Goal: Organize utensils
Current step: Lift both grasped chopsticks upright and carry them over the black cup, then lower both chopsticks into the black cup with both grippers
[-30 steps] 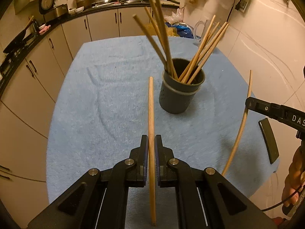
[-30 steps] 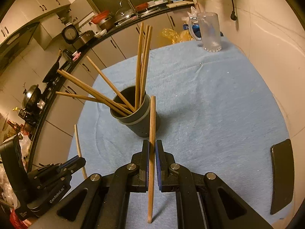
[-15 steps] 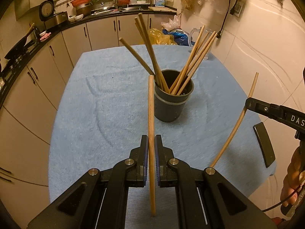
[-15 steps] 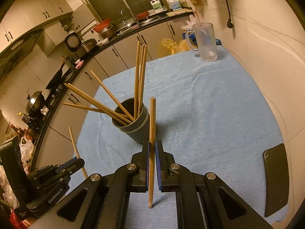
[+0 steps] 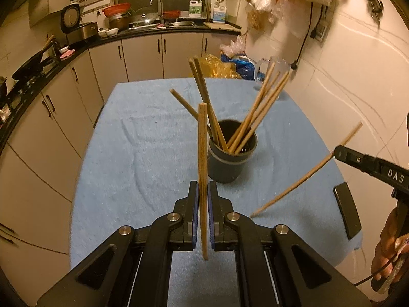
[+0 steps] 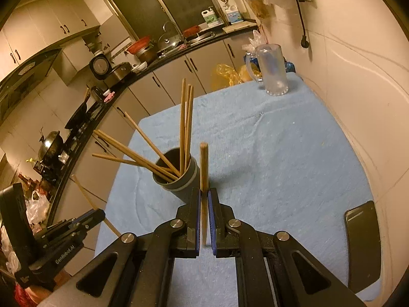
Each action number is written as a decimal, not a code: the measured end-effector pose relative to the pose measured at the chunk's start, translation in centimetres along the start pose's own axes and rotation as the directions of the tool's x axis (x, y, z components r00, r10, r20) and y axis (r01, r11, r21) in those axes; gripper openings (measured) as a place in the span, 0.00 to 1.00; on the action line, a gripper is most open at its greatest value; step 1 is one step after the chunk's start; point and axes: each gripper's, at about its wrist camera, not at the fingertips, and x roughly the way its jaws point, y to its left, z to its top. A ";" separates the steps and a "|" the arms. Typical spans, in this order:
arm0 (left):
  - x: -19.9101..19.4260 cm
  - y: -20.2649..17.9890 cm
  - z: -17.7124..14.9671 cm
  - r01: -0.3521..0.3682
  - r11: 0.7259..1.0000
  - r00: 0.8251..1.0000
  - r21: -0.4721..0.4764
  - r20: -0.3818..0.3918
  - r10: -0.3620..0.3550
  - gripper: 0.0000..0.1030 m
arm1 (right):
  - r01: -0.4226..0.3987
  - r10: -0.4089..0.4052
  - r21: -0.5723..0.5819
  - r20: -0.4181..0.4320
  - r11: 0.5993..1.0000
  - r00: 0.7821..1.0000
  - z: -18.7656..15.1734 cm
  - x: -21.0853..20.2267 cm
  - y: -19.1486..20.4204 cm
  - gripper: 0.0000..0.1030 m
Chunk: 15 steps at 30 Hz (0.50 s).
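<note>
Both chopsticks had lifted higher, each hand-held gripper [image 5: 202,197] [image 6: 203,199] pinching one chopstick [image 5: 202,153] [image 6: 203,168]; aim tips into the cup [image 5: 231,163] at frame middle.

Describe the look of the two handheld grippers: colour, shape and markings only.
Both are black. The left gripper and the right gripper have angular arms with silver round pivot bolts and blue-lined pads. White "DAS" lettering shows on the right one, "GenRobot.AI" on the left. A thin dark cable loops by the right hand.

Your hand [image 5: 391,253] at four o'clock runs off the frame edge; the phone [image 6: 363,245] is cropped too.
</note>
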 end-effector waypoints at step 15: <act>-3.3 0.1 3.9 0.033 0.999 0.996 -0.014 0.078 -0.032 0.06 | -0.022 0.023 -0.013 0.080 1.000 0.996 2.0 -2.7 0.2 0.06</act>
